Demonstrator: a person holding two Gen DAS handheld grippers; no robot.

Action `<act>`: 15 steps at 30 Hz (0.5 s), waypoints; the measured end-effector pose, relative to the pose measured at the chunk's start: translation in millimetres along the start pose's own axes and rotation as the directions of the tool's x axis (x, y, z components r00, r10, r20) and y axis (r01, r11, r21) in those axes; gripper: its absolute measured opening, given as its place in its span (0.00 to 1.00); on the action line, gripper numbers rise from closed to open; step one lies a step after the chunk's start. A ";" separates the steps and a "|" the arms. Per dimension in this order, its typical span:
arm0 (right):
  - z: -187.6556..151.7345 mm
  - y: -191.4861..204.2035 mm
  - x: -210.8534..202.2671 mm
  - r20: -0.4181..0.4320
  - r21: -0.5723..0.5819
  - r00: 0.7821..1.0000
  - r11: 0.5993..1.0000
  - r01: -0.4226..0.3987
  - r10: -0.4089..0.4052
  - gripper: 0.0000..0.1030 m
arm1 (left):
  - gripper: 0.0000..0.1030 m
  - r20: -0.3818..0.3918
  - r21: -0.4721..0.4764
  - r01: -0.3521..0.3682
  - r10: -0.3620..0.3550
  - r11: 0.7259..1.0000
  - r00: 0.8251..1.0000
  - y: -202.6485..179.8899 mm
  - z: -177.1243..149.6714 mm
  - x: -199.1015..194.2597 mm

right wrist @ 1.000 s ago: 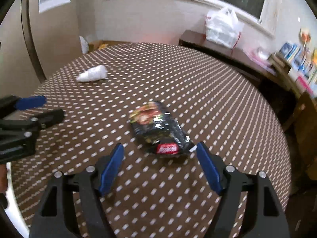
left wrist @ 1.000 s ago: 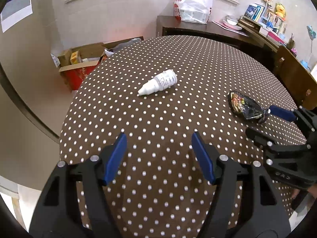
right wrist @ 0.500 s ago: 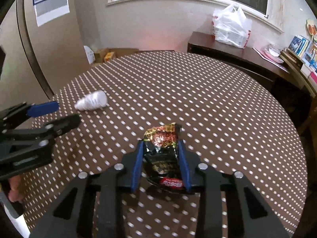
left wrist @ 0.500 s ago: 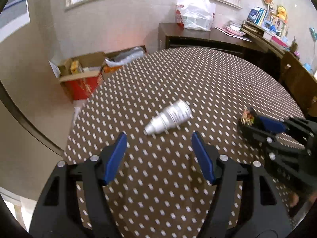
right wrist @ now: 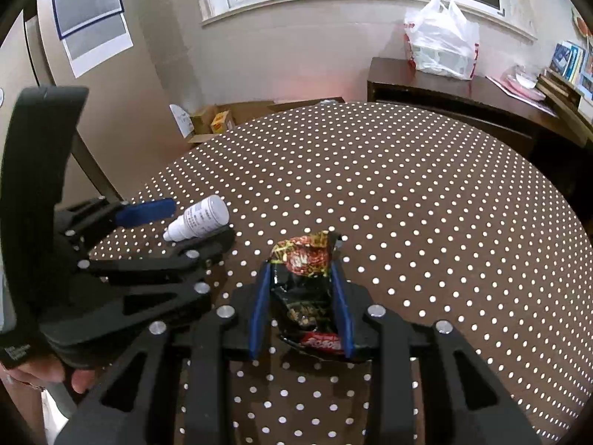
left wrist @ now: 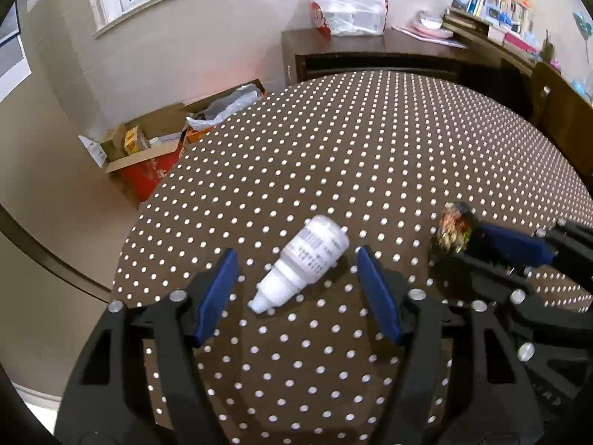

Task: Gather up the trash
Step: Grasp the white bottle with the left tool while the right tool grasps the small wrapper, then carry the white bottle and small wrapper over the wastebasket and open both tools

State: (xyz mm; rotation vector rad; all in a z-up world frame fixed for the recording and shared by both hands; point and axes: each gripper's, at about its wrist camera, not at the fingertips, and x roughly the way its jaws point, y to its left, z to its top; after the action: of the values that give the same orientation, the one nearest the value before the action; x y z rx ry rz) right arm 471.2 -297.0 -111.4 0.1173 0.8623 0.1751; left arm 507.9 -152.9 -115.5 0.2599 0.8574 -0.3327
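Our right tool (right wrist: 302, 307) grips the crumpled snack wrapper (right wrist: 307, 289) just above the polka-dot worktop (right wrist: 426, 222). Our left tool (left wrist: 298, 293) has just been closing, its pads not yet touching the white dropper bottle (left wrist: 304, 265) between them. The bottle lies flat, its long axis diagonal across the gap, nozzle toward us.

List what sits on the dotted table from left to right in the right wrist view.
Left gripper → small white plastic dropper bottle → crumpled black and red snack wrapper, clamped in the right gripper.
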 end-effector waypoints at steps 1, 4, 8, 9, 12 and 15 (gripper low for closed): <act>-0.7 -0.5 -0.6 0.001 0.001 1.000 1.000 0.000 0.000 0.31 | 0.45 -0.001 -0.001 0.019 -0.019 1.000 1.000 -1.4 0.9 0.2; -2.2 3.4 -1.8 0.000 -0.007 1.000 1.000 0.009 -0.009 0.30 | 0.24 0.006 0.021 0.022 -0.022 1.000 1.000 -8.9 -0.5 -3.9; -12.0 9.6 -7.7 0.000 -0.024 1.000 1.000 0.013 -0.013 0.30 | 0.25 0.020 -0.009 0.064 -0.064 0.998 0.998 -8.0 -12.2 -17.5; -14.0 11.8 -8.9 0.000 -0.031 1.000 0.999 0.017 -0.017 0.30 | 0.25 0.028 -0.011 0.059 -0.058 0.998 0.998 -8.1 -15.6 -22.0; -20.5 17.9 -14.7 -0.005 -0.030 1.000 1.000 0.005 -0.005 0.30 | 0.25 0.068 -0.012 0.053 -0.052 0.999 0.996 -8.0 -29.2 -41.2; -27.7 30.1 -25.5 0.001 -0.052 1.000 0.999 -0.003 0.003 0.30 | 0.25 0.110 -0.021 0.044 -0.042 0.999 0.993 -5.1 -43.8 -63.0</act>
State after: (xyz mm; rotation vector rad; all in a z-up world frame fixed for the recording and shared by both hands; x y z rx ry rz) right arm 430.7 -271.7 -105.1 0.0700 0.8561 0.1997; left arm 437.2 -130.7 -94.9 0.1999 0.7592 -0.3737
